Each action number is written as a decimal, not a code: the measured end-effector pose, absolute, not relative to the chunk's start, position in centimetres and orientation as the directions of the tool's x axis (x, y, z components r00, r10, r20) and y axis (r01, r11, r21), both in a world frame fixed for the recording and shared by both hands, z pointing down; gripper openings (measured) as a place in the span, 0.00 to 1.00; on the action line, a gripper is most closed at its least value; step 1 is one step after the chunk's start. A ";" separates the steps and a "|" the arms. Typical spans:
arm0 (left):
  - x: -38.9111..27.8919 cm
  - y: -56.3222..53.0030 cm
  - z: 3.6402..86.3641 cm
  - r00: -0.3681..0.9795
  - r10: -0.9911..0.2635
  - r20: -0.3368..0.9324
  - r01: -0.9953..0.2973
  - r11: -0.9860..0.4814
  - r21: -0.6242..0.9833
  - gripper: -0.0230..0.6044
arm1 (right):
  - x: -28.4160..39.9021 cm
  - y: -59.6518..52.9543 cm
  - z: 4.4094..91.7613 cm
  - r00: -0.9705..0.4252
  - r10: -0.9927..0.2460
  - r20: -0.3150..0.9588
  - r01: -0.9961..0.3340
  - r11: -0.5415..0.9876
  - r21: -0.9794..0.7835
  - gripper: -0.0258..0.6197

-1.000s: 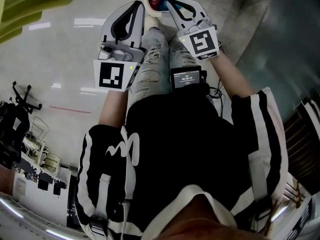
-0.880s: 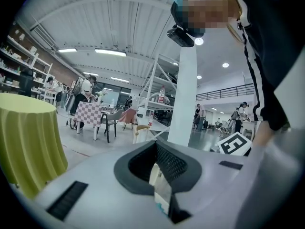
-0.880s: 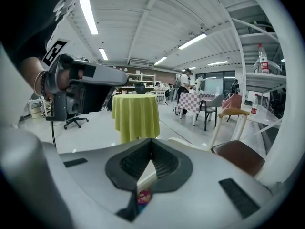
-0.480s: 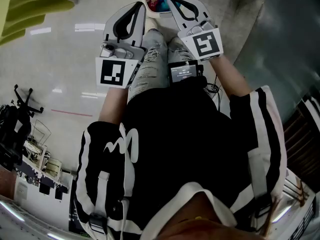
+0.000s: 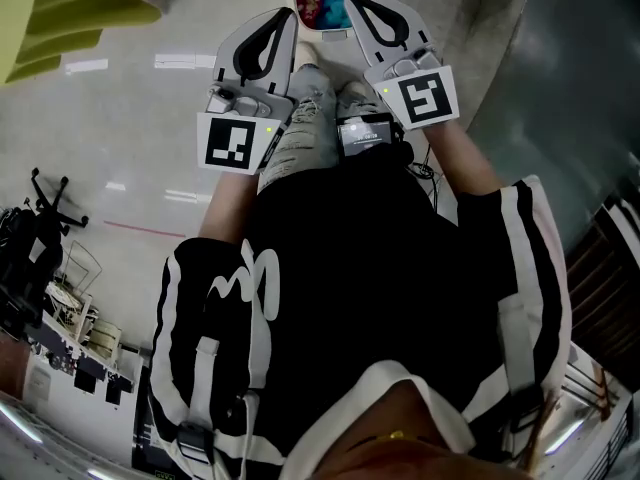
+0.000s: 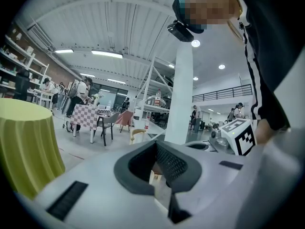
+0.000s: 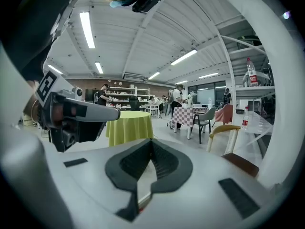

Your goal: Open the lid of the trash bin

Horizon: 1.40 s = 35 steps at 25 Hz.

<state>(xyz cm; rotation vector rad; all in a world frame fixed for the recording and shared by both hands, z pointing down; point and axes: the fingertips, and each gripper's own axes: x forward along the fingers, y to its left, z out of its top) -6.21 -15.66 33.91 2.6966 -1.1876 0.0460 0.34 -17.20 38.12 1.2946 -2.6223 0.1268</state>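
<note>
Floor: trash bin [image 5: 320,27] beyond fingers [image 5: 229,54]

The head camera looks steeply down the person's front, onto the left gripper [image 5: 285,16] and right gripper [image 5: 352,0] held out ahead. Each gripper camera sits close behind its own jaws, facing level across the hall. Both catch the yellow-draped table [image 7: 128,125] and the checked table [image 6: 86,116] far ahead of the jaws.
</note>
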 end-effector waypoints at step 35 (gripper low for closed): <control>-4.2 -15.2 27.3 0.708 -0.704 0.056 -0.706 -0.703 0.091 0.05 | 2.8 -15.8 28.8 -0.587 -0.805 0.085 -0.807 0.590 0.007 0.06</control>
